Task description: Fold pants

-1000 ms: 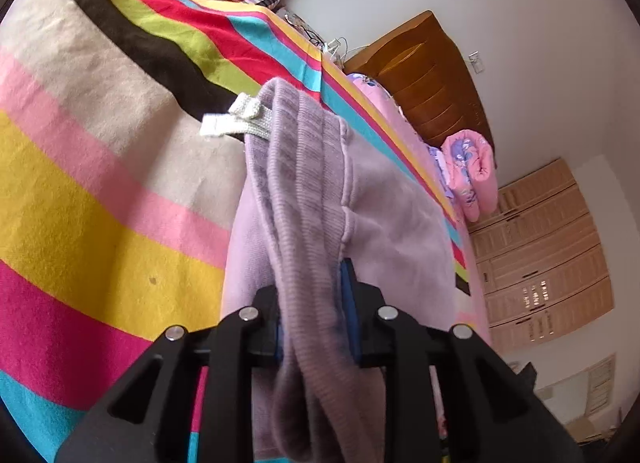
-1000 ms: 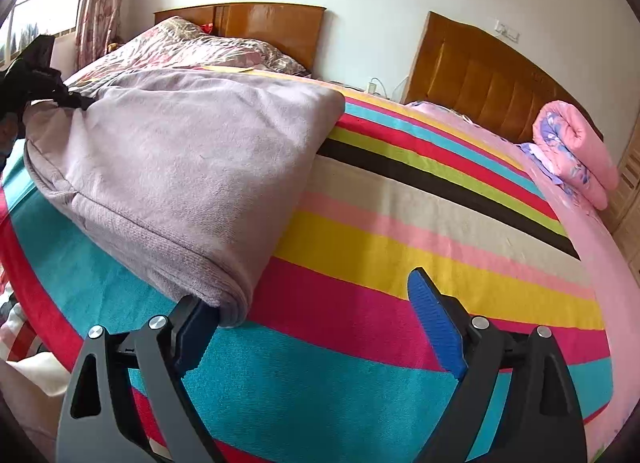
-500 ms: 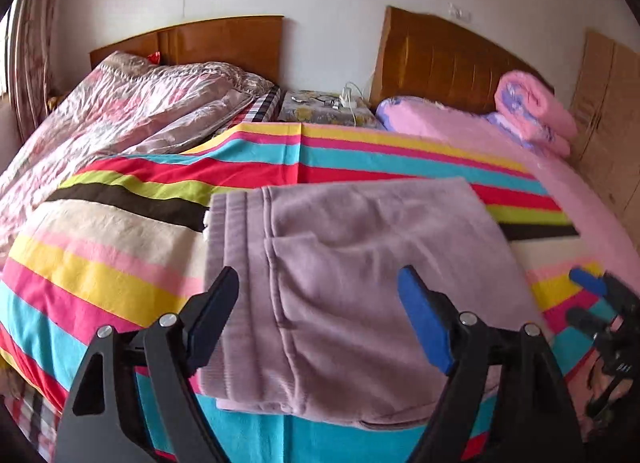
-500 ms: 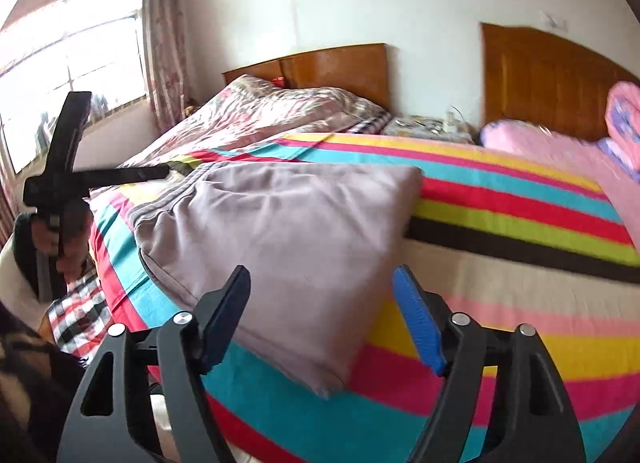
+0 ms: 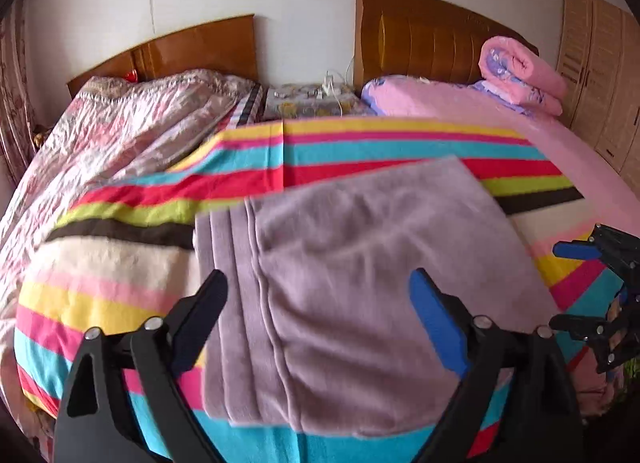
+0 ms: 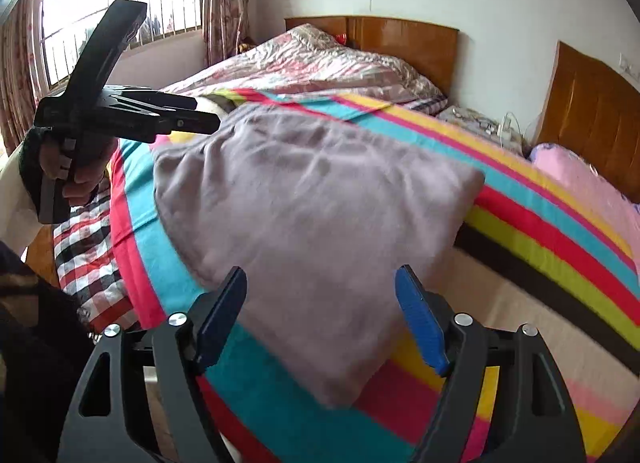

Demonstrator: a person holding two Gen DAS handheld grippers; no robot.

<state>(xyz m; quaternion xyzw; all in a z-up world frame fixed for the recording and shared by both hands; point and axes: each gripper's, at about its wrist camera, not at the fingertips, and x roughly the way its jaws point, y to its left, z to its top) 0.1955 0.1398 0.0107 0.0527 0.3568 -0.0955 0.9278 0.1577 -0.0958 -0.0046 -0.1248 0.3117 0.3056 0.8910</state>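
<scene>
The mauve pants (image 5: 360, 271) lie folded into a flat rectangle on the striped blanket (image 5: 120, 263), waistband to the left in the left wrist view. They also show in the right wrist view (image 6: 312, 199). My left gripper (image 5: 320, 303) is open and empty, held above the near edge of the pants. My right gripper (image 6: 320, 303) is open and empty, above the pants' near corner. The right gripper also appears at the right edge of the left wrist view (image 5: 600, 287). The left gripper appears in the right wrist view (image 6: 120, 111), held in a hand.
A floral quilt (image 5: 120, 123) covers the left bed. A rolled pink quilt (image 5: 520, 71) lies by the right headboard (image 5: 420, 43). A nightstand with cables (image 5: 312, 99) sits between the beds. Wardrobe doors (image 5: 600, 75) stand at right. A checked cloth (image 6: 88, 247) hangs at the bed's edge.
My left gripper let go of the waistband and opened. Both grippers pulled back and rose away from the pants, which now lie flat and folded.
</scene>
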